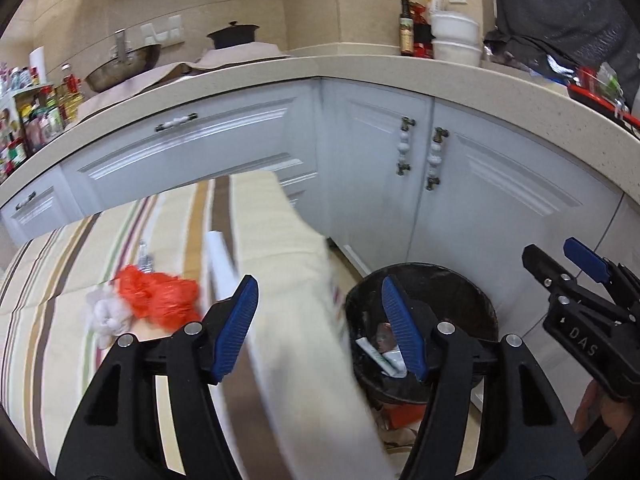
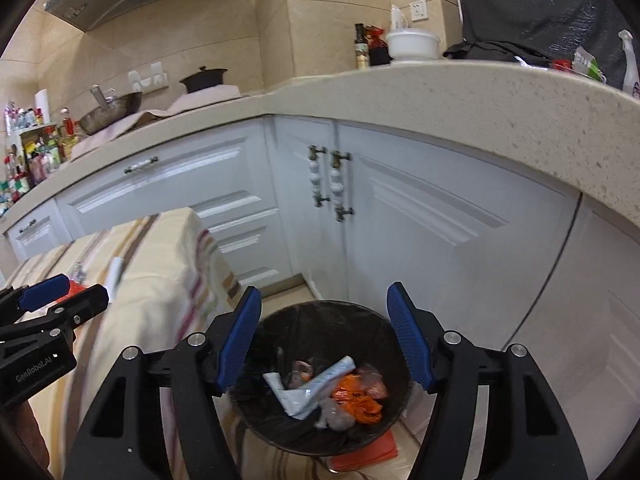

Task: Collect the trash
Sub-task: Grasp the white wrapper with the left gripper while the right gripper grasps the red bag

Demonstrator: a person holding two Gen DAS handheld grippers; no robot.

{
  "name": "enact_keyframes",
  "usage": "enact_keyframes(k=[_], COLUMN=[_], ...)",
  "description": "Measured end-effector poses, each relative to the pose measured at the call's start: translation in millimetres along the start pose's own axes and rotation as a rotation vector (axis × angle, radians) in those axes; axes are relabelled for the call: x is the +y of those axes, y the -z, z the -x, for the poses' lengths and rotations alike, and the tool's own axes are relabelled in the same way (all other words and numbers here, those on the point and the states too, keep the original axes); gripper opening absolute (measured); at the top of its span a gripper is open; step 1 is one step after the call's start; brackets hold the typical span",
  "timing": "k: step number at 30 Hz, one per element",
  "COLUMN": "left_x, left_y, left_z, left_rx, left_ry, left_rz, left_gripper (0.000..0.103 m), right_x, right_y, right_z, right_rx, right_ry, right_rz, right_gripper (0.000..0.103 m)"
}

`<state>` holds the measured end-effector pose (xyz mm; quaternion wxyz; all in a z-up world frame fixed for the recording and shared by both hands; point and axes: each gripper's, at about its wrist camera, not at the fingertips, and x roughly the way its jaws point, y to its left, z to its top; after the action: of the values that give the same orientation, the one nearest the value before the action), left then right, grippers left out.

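The left hand-held gripper (image 1: 318,326) hangs with its blue-padded jaws spread apart and nothing between them, straddling the edge of a striped-cloth worktop (image 1: 60,280) and a black trash bin (image 1: 472,292) on the floor beside it. On the cloth, just ahead and to the left of this gripper's left finger, lies a crumpled red plastic bag (image 1: 160,296), touching a wad of white tissue (image 1: 106,314) on its left; a white paper roll (image 1: 220,264) lies close to the finger's tip. The right hand-held gripper (image 2: 322,338) hovers directly above the bin (image 2: 320,316), its jaws also wide open and empty. Inside the bin, below and between its fingers, sit a white tube-like wrapper (image 2: 316,384) and an orange wrapper (image 2: 358,398) among greyish scraps. White cabinet doors (image 2: 400,220) stand behind the bin.
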<state>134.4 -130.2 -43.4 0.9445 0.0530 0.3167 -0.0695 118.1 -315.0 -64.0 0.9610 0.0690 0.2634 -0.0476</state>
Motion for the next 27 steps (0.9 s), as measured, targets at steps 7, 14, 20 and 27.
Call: enact_keyframes(k=[7,14,20,27], left_x=[62.0,132.5,180.9,218.7], left_y=[12.9,27.9,38.4,47.7], left_z=[27.8,47.7,57.1,61.5], left_rx=[-0.031,-0.032,-0.028,-0.018], left_ry=[-0.104,-0.228,-0.309,-0.361], left_rz=[0.047,0.127,0.195,0.252], left_gripper=[0.066,0.066,0.066,0.067], right_x=[47.1,107.8,152.3,196.7], right_y=[-6.2,-9.8,-7.1,-5.7], right_z=[7.6,6.6,1.9,-11.3], right_rx=[-0.012,-0.002,0.014,0.050], right_ry=[-0.096,-0.205,-0.269,-0.334], right_rz=[0.041,0.107,0.170,0.223], right_gripper=[0.066,0.066,0.066,0.068])
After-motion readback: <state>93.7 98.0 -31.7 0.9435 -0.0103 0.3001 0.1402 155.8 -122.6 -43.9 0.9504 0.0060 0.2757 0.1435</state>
